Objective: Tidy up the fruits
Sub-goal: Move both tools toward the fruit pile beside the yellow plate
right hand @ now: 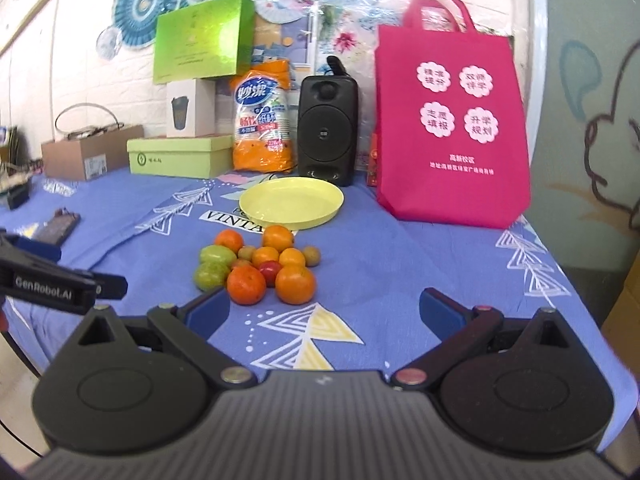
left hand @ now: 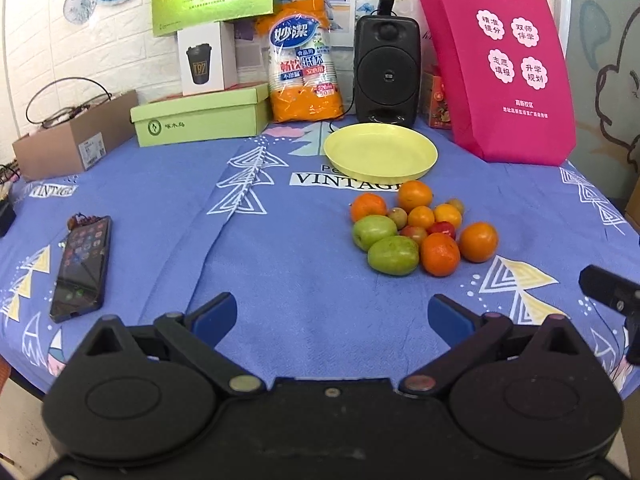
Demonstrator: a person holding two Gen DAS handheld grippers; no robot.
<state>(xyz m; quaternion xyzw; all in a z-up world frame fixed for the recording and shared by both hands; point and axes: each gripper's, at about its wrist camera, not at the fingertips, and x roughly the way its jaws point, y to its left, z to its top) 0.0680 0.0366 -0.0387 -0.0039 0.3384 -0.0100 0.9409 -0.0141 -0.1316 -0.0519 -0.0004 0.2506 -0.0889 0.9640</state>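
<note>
Both our left gripper (left hand: 331, 314) and right gripper (right hand: 325, 308) are spread empty; the fruit pile (right hand: 256, 266) lies ahead, probably nearer the right, its front orange (right hand: 247, 285) by the left finger.

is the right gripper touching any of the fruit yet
Apart. The right wrist view shows the right gripper open, with blue cloth visible between it and the fruit.
</note>
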